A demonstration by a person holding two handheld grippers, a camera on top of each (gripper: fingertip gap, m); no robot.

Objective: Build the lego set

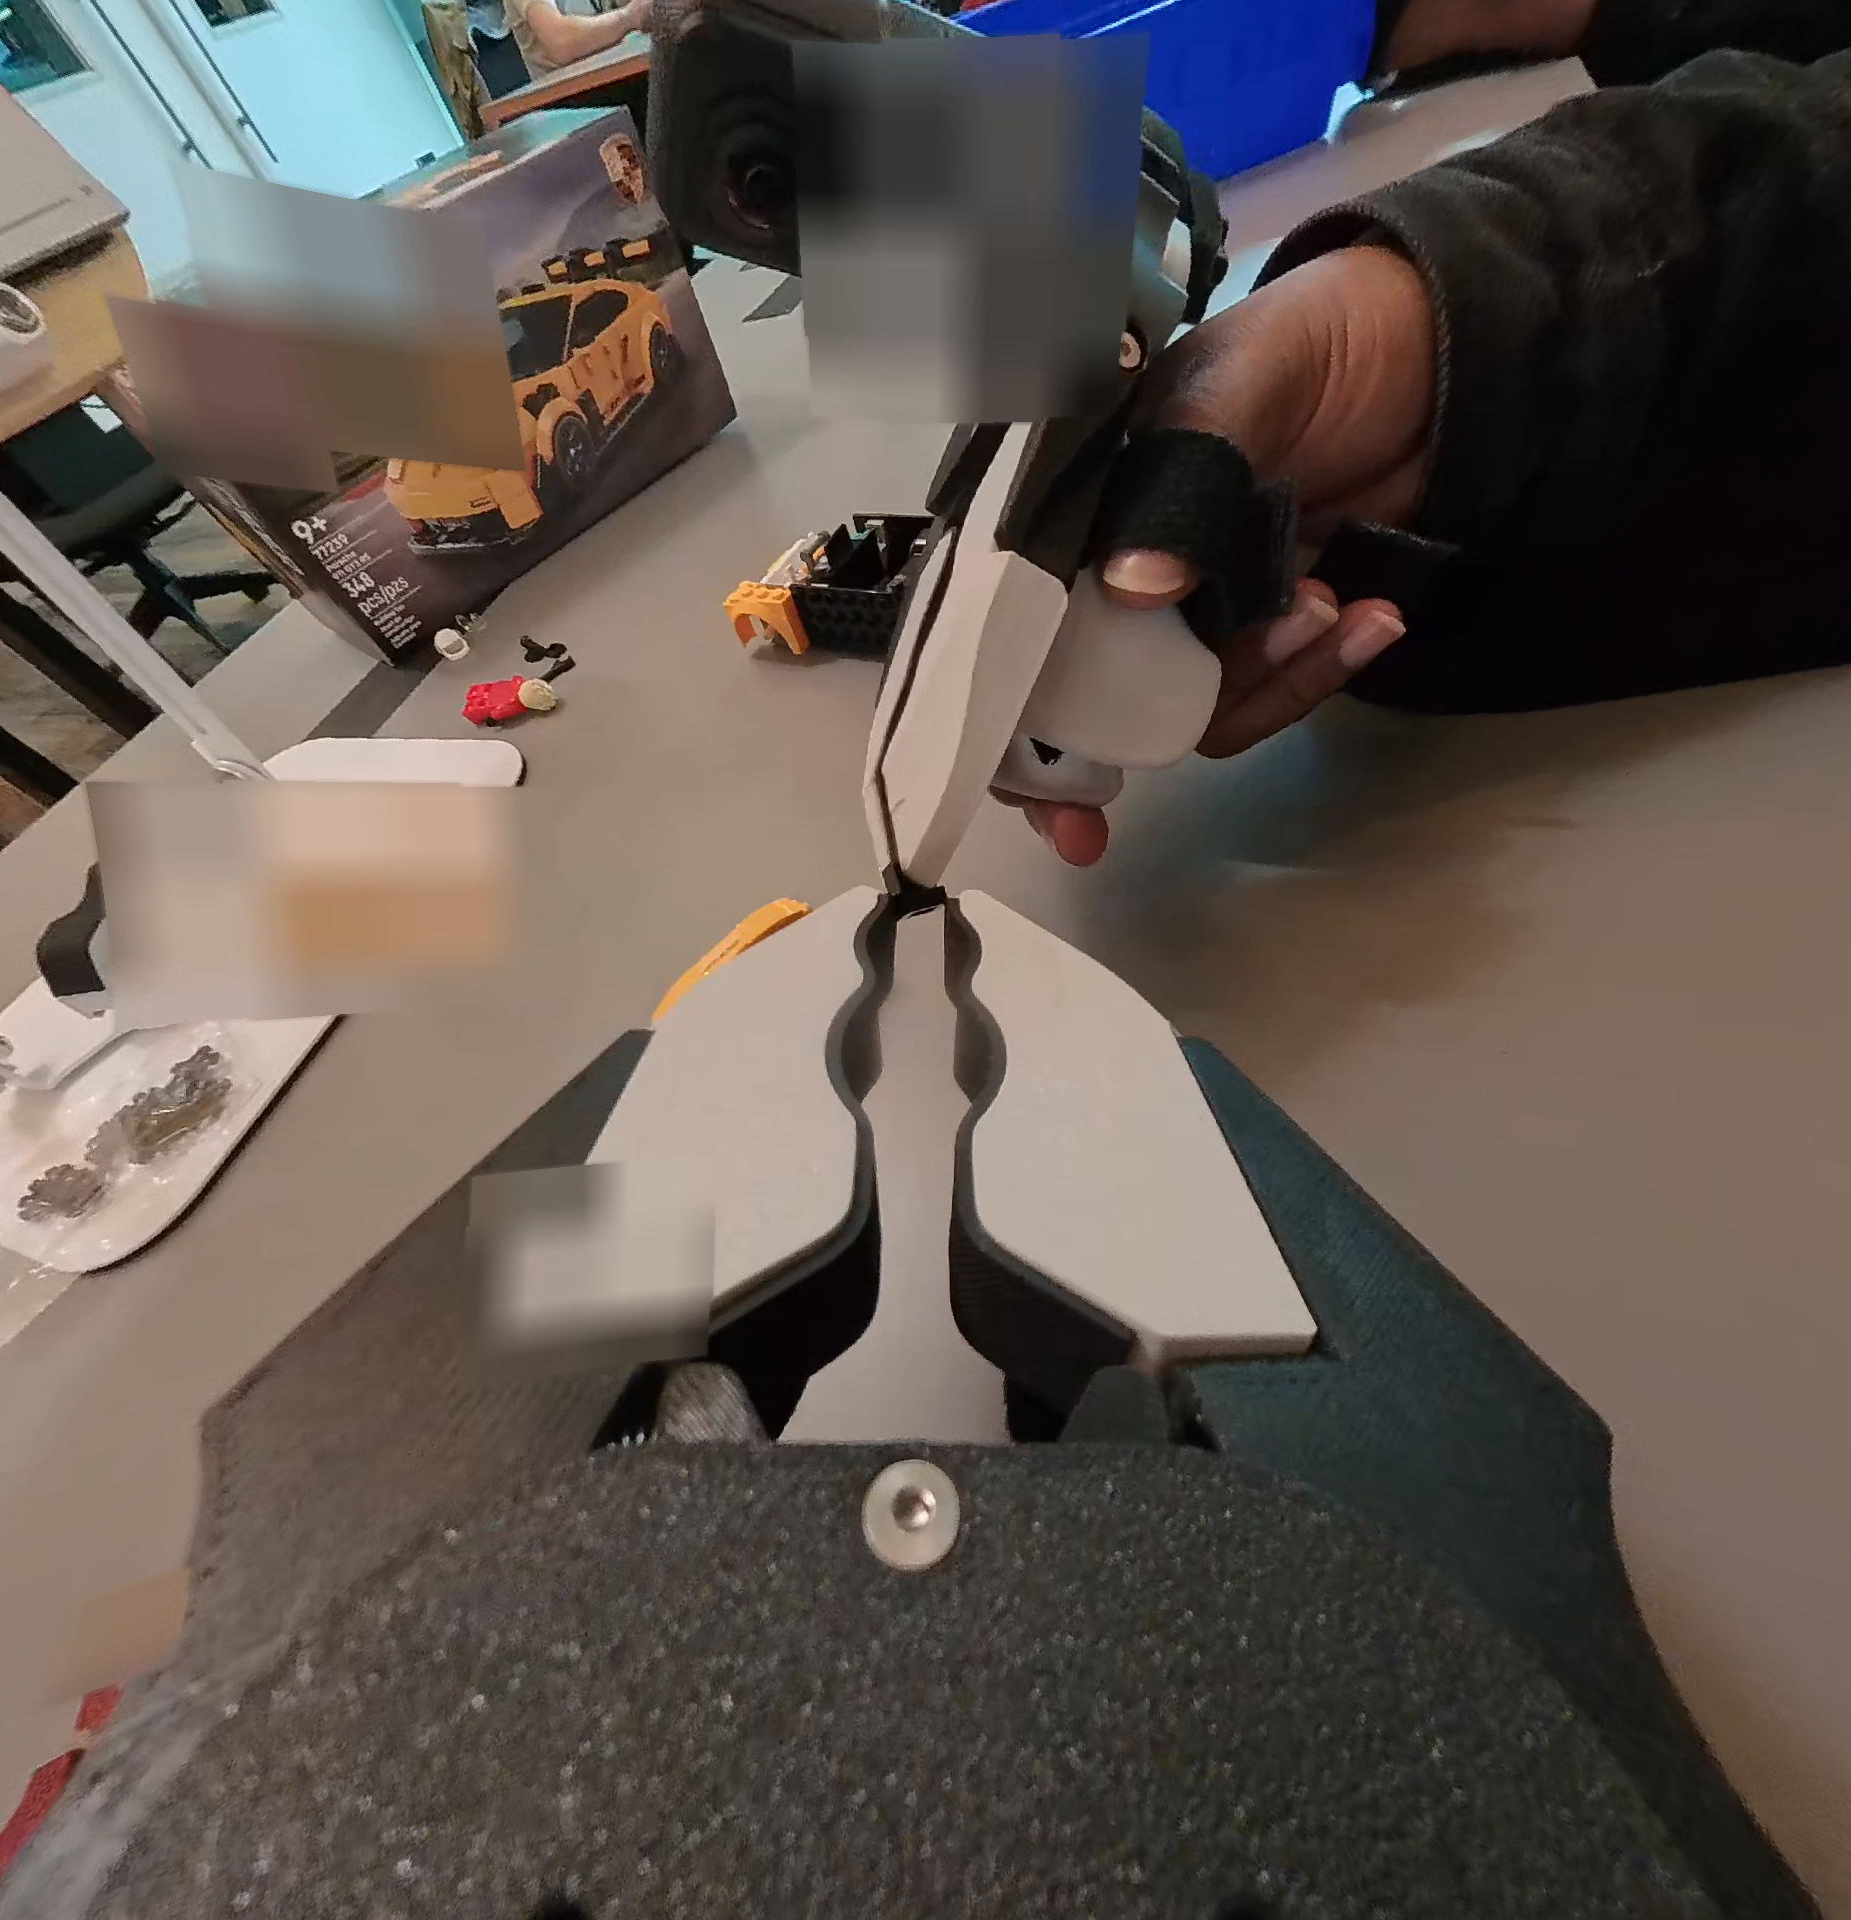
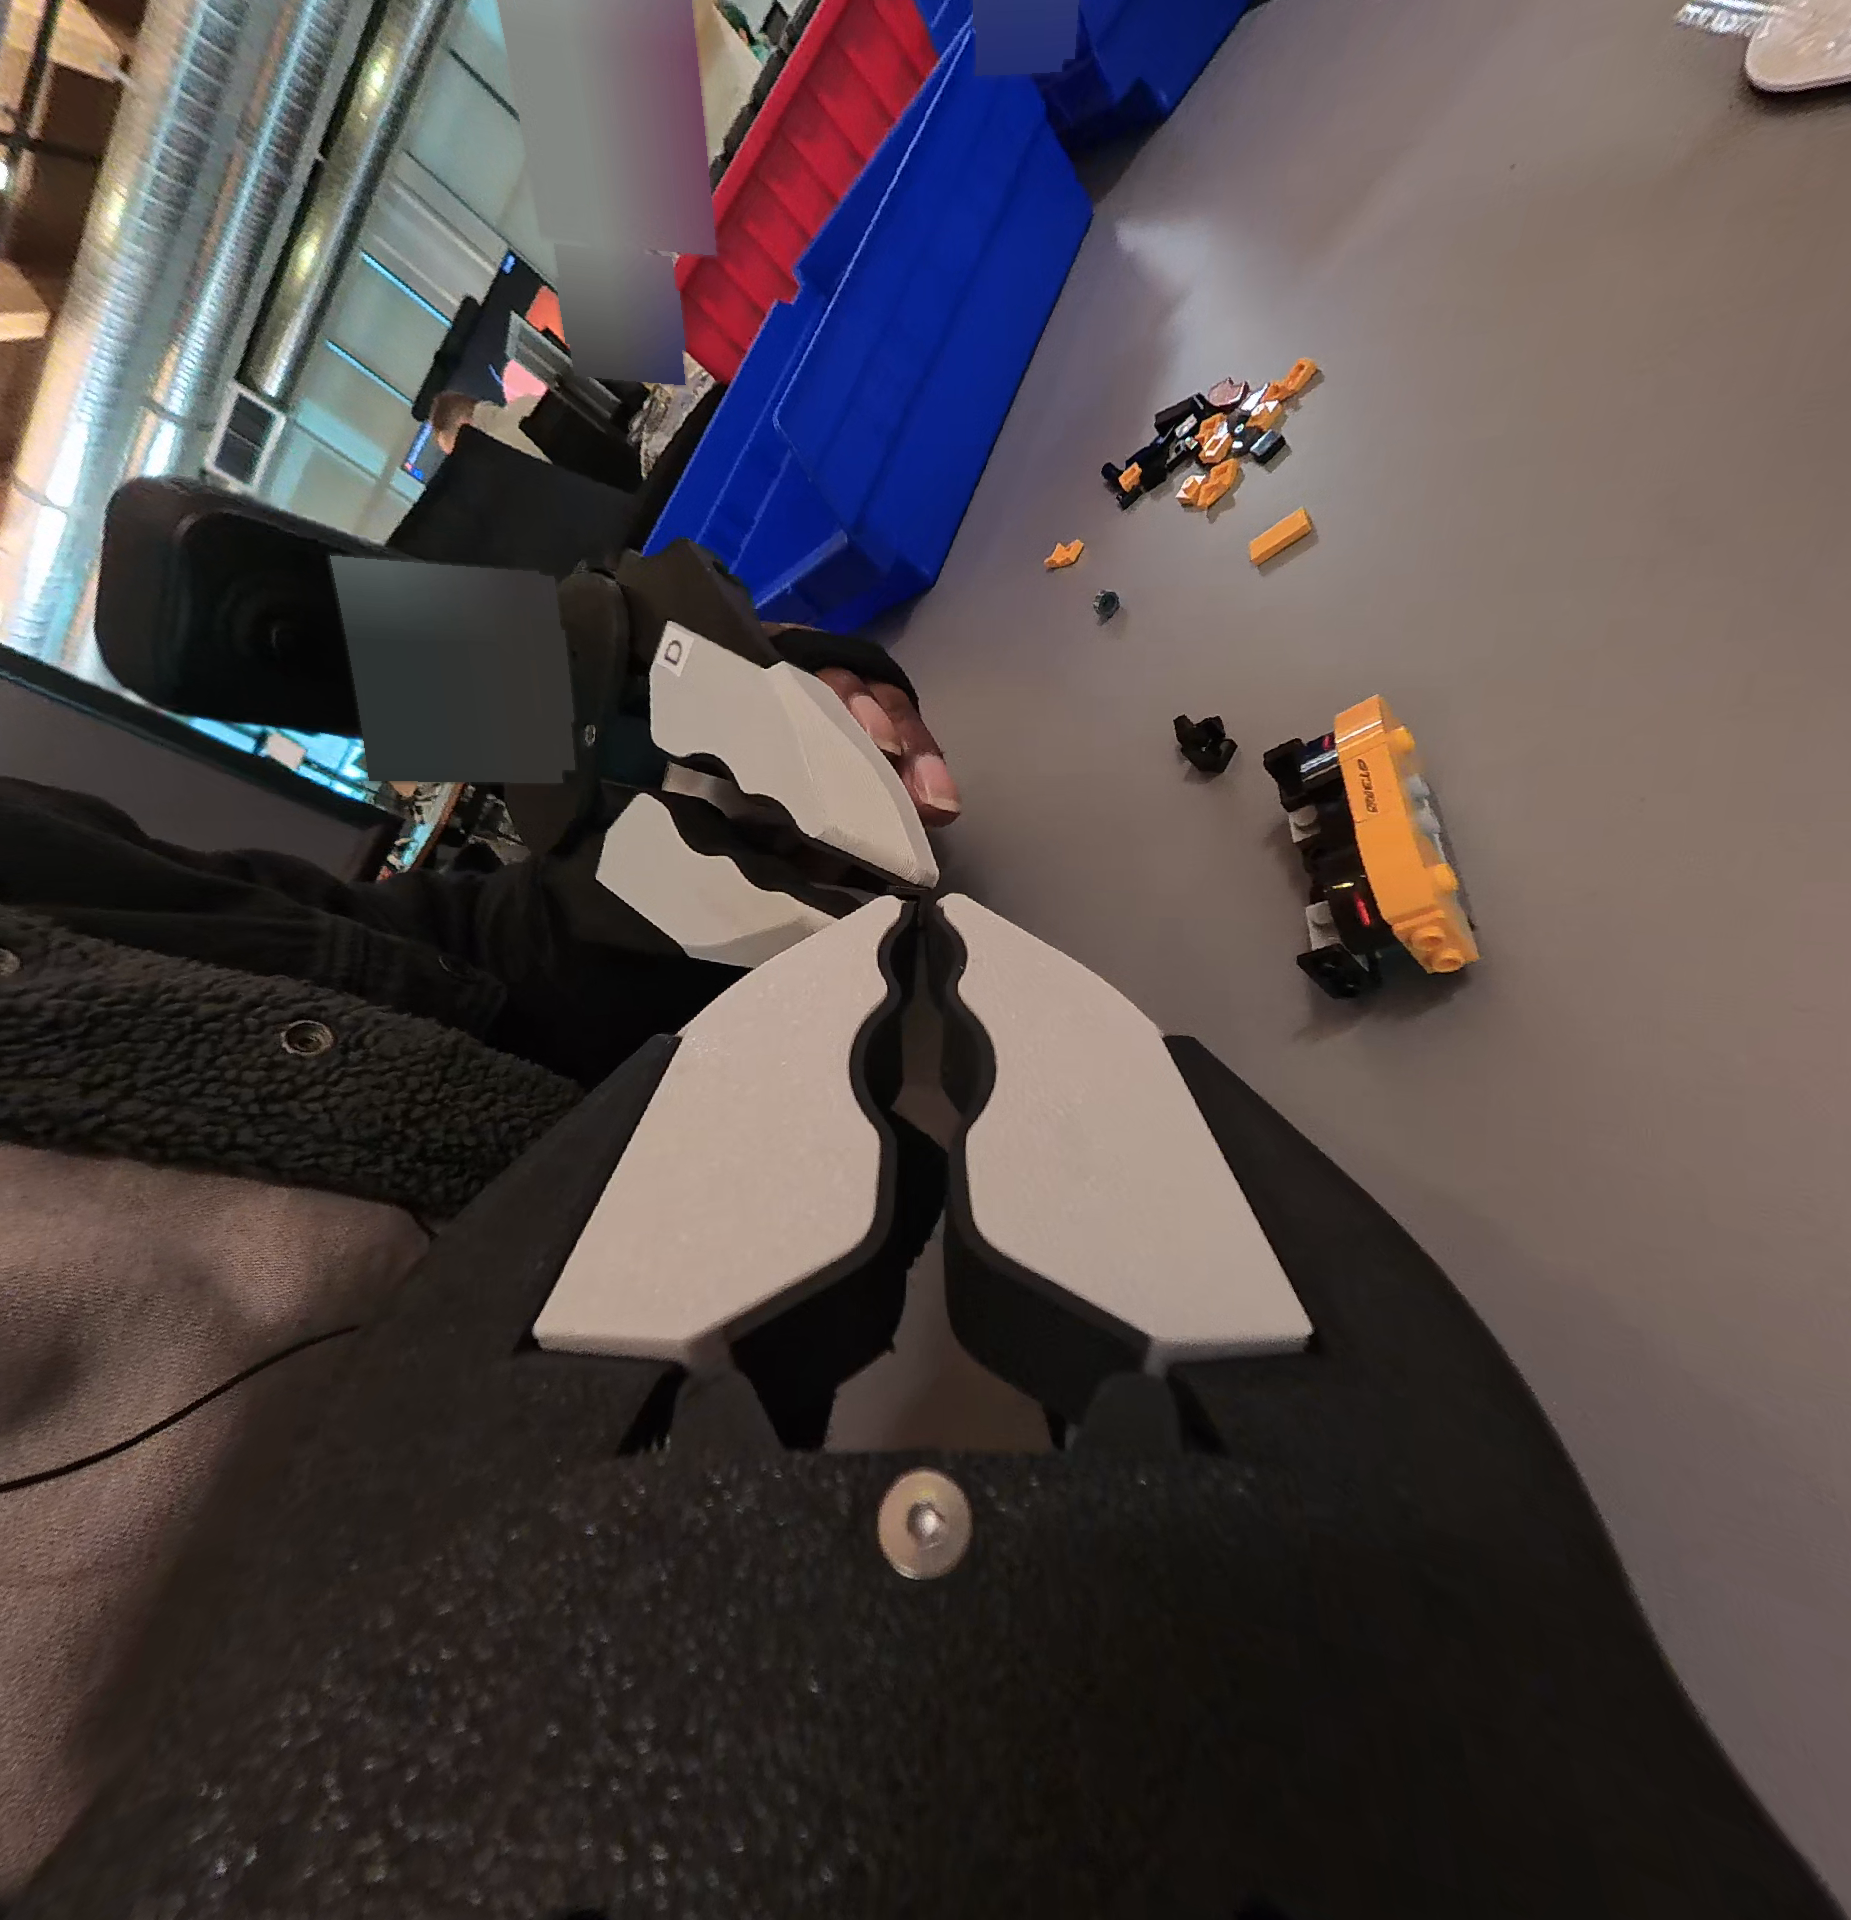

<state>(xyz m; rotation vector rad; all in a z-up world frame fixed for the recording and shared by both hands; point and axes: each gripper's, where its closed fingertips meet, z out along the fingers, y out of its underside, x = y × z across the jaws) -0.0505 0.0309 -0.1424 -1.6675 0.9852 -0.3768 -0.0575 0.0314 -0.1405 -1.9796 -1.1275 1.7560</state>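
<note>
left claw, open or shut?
Shut on a small black piece: the left claw grips it between its white fingertips, and the right claw meets the same piece.

Table [image 2: 1523, 1351]: smooth, matt grey. Gripper fingers [image 1: 755, 1091]: matt grey plastic; housing [image 1: 900, 1714] rough, speckled black. Bins [image 2: 900, 343]: glossy blue plastic. Sleeve [image 1: 1627, 312]: dark knit cloth. Lego box [image 1: 547, 416]: printed cardboard.

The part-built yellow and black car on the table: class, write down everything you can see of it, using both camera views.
The part-built car is a short block of plastic bricks: a yellow body with studs showing, set on black pieces, with small red and pale grey parts between. It lies on the grey table, untouched by either claw. From the left wrist view it shows an orange-yellow wheel arch and a black frame, partly hidden behind the right claw.
</note>
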